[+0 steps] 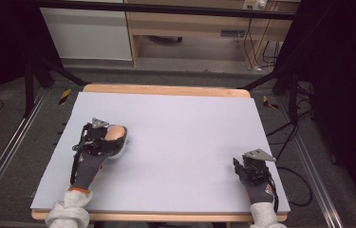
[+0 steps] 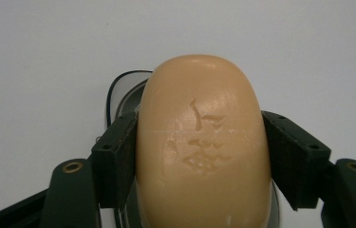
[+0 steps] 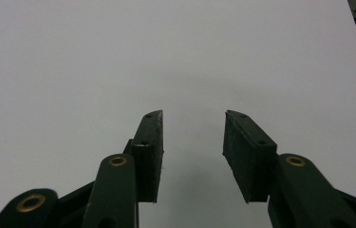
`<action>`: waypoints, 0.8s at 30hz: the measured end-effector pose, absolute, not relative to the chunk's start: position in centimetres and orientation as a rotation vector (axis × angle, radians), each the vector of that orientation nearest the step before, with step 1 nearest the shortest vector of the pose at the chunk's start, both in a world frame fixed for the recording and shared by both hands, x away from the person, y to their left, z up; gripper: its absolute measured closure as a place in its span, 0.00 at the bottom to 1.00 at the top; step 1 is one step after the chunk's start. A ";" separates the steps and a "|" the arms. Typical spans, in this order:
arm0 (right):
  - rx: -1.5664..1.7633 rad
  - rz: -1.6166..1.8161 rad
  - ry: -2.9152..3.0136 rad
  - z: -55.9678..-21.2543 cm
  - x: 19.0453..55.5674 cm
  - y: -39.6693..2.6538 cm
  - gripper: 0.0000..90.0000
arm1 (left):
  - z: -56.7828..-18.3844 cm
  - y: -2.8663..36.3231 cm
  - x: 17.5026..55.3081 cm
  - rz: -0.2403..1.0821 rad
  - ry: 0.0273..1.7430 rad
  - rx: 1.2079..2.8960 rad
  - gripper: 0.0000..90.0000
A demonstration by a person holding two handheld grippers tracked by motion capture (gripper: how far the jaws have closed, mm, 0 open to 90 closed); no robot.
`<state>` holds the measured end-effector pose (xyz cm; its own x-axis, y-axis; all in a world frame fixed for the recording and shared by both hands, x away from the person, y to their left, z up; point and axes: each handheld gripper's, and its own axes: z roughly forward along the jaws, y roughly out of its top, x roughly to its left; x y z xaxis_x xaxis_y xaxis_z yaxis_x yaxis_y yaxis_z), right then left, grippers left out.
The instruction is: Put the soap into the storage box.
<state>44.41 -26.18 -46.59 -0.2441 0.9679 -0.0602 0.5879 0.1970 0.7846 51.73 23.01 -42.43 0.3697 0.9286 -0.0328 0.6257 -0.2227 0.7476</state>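
A tan oval bar of soap with a stamped mark on its face sits between the two black pads of my left gripper, which is shut on it. Under the soap lies a pale dish with a dark rim, mostly hidden. In the high view the soap and left gripper are at the table's left, over the dish. My right gripper rests at the front right of the table. Its jaws stand apart with nothing between them.
The table is covered by a pale lavender sheet with a wooden edge at the back and front. Beyond it stand a wooden shelf unit and cables on the floor. Dark frame legs flank both sides.
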 end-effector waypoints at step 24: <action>1.444 0.873 1.917 -46.6 44.4 -26.1 0.63 | -43.1 23.4 51.9 0.557 1.357 1.922 0.34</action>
